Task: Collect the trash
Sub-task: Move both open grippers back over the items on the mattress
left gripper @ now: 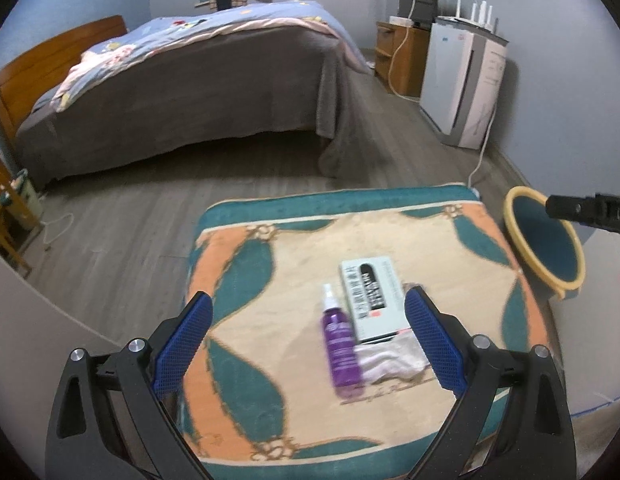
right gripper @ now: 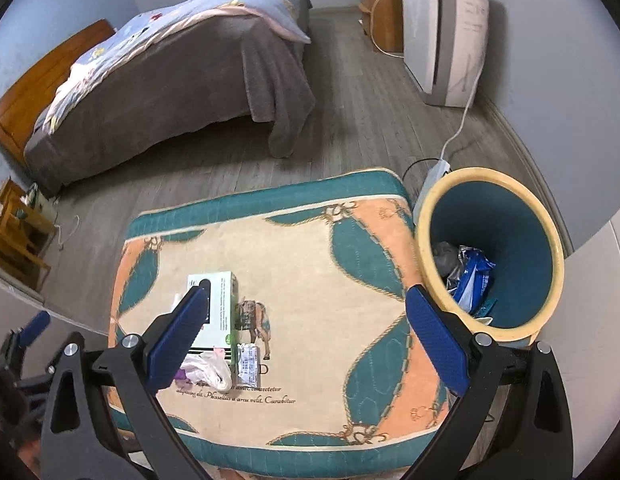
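Trash lies on the patterned cushion: a white box, a purple spray bottle, a crumpled tissue and a small foil packet. Left gripper and right gripper both hover wide apart, holding nothing. Beside the cushion stands the yellow-rimmed bin, wrappers already inside.

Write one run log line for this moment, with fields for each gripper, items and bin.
left gripper: open, empty | right gripper: open, empty | cushion: bottle, box, tissue, packet | bin: holds trash
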The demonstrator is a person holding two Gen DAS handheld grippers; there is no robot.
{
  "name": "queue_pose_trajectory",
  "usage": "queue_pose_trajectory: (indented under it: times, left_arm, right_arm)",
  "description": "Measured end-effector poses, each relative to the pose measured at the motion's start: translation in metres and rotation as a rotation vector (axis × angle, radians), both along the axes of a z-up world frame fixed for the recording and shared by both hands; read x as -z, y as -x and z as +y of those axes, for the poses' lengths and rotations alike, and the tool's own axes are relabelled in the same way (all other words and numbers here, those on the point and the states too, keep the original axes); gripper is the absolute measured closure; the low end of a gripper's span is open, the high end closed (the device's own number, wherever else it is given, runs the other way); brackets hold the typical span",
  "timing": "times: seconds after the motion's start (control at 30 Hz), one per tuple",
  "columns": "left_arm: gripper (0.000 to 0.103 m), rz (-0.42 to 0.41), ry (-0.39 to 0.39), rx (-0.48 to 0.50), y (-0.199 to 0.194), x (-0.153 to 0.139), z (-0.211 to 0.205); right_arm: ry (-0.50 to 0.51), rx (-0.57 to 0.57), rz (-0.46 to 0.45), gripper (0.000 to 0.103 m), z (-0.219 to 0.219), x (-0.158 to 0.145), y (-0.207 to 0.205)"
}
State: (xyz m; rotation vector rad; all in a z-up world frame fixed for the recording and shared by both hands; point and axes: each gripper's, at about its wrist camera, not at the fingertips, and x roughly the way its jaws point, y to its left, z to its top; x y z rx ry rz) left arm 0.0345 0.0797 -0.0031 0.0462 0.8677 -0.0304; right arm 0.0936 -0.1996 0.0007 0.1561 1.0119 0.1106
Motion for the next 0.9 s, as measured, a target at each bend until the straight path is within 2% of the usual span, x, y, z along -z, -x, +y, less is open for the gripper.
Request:
queue_pose_trajectory:
  times: [0.17, 0.27, 0.47, 0.63, 0.8, 0.9]
  left_arm:
    - [0.007, 0.023, -0.023, -0.009, -0.002, 0.009, 0.013]
    - [0.007, 0.051, -0.028, -0.015, -0.007, 0.019, 0.019]
    - [0.007, 0.122, -0.008, -0.04, -0.02, 0.04, 0.03]
    - [0.008, 0.171, -0.076, 0.001, -0.029, 0.063, 0.024]
    - [0.008, 0.229, -0.07, 0.037, -0.036, 0.083, 0.016]
    - [0.01, 0.255, -0.073, 0.071, -0.04, 0.096, 0.007]
  right_arm:
    - [0.009, -0.025, 0.014, 0.006, 0.018, 0.018, 0.0]
    - [0.049, -0.046, 0.019, 0.006, 0.027, 0.03, -0.001]
    - [0.076, -0.056, 0.097, 0.006, 0.038, 0.059, -0.011]
    - [0.047, -0.071, 0.143, 0.006, 0.045, 0.076, -0.018]
    - [0.015, -0.117, 0.18, 0.007, 0.055, 0.092, -0.021]
    - [0.002, -0.147, 0.212, 0.014, 0.061, 0.101, -0.022]
